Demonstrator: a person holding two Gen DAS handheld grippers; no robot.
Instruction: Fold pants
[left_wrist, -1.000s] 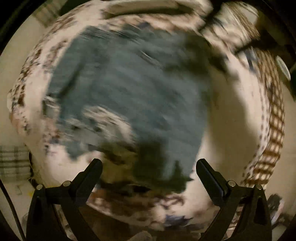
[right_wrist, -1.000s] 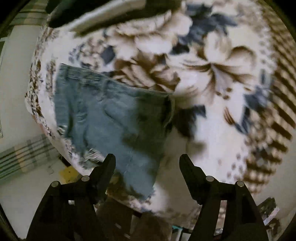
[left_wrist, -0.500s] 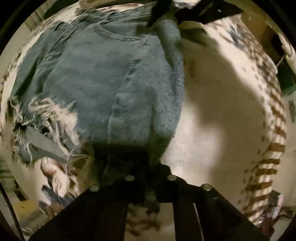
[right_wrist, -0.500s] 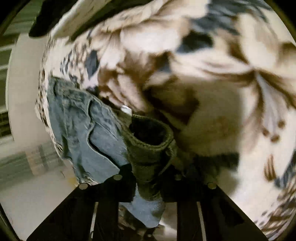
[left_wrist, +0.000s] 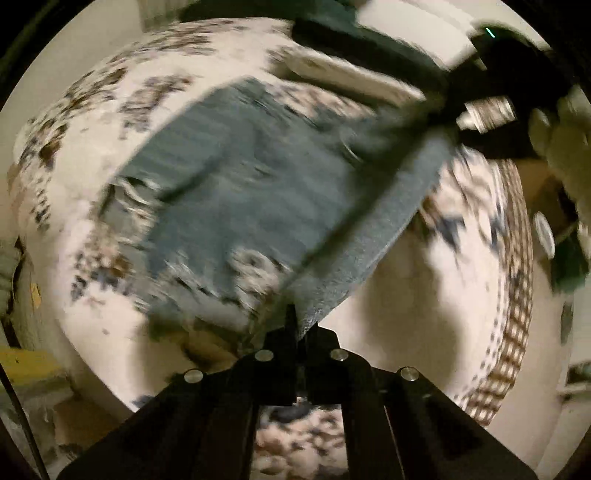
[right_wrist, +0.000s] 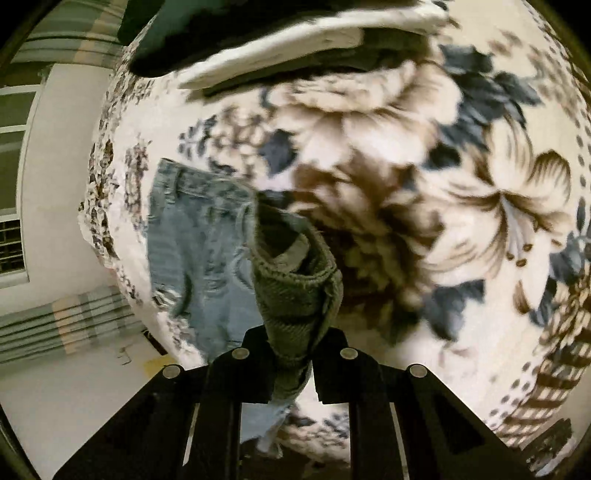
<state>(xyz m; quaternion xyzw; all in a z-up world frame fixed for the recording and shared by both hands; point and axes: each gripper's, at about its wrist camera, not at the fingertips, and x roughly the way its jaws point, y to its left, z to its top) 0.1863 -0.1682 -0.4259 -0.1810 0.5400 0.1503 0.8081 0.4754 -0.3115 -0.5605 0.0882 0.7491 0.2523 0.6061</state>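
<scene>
No text, label, brand, number or sign can be read in either view. The denim of the pants (right_wrist: 199, 251) shows only stitching and frayed edges, with no legible tag, and the blanket (right_wrist: 461, 192) carries a flower pattern without lettering. Motion blur smears much of the left wrist view, so any small print there cannot be made out.
</scene>
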